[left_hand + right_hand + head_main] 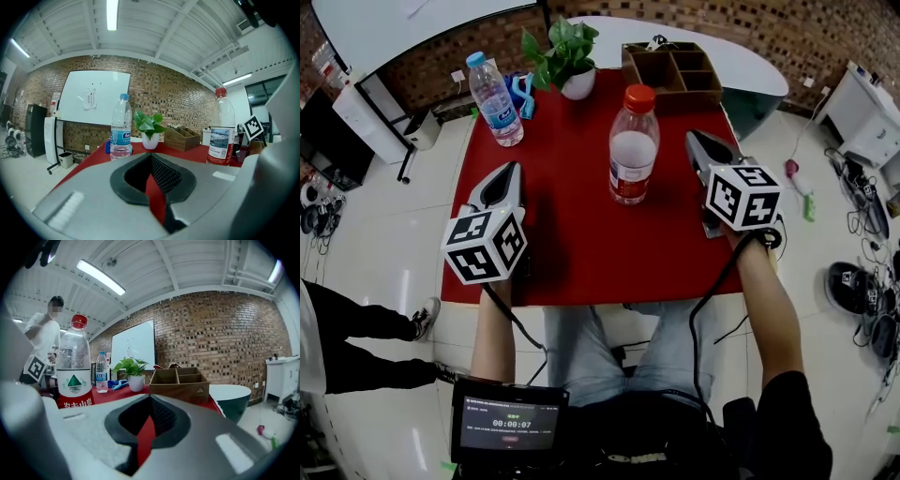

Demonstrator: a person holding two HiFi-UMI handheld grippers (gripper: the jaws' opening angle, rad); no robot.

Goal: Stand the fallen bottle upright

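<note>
Nearest the viewer, two handheld grippers are sitting low at the near half of a red tabletop [572,244]. The left gripper [502,183] is at about 8 o'clock, its fingers [164,176] pressing together with nothing between them. The right gripper [705,150] is at about 4 o'clock, its fingers [159,416] likewise closing tight on nothing.

Slightly farther off, near the centre, the red-capped bottle [632,150] is standing upright on its base. It is at 2 o'clock from the left gripper and 9 o'clock from the right, touching neither.

Farther back, a blue-capped bottle [495,101] is also standing upright at 11 o'clock. A potted plant [565,58] is sitting at 12 o'clock and a wooden organizer [675,70] at 1 o'clock.

No bottle is lying down, so the righting step is looking finished. Any next move is calling only for keeping both grippers clear of the standing bottle.
</note>
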